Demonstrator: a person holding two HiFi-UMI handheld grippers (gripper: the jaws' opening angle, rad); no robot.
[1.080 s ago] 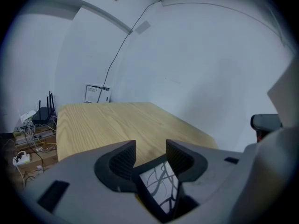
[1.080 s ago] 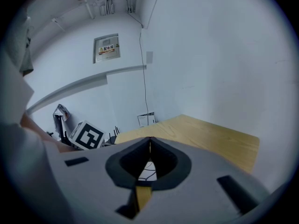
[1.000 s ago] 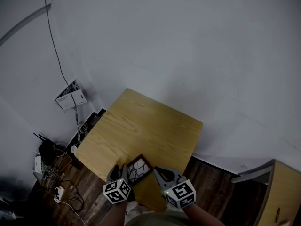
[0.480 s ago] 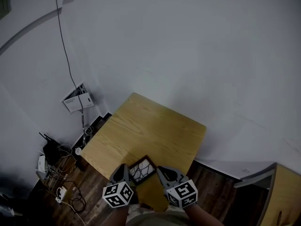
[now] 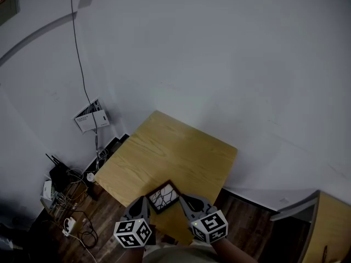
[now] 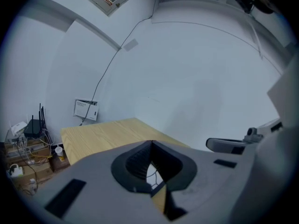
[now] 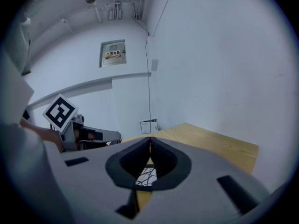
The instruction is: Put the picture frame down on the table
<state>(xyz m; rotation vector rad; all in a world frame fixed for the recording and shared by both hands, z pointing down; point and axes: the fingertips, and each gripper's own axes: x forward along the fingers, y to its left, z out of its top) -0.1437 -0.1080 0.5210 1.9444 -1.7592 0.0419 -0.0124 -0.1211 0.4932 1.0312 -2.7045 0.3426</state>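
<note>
picture frame [image 5: 163, 197] lies face-up on table [image 5: 175, 152], long axis running diagonally.

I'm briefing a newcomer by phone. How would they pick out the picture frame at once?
Find the light wooden table against the white wall. By its near edge lies the picture frame, a small dark-rimmed square. Black branching lines on white mark it, and nothing else sits on the tabletop.

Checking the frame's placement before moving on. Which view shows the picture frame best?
Head view: the whole picture frame lies on the table. Both gripper views catch only a sliver of its patterned face.
</note>
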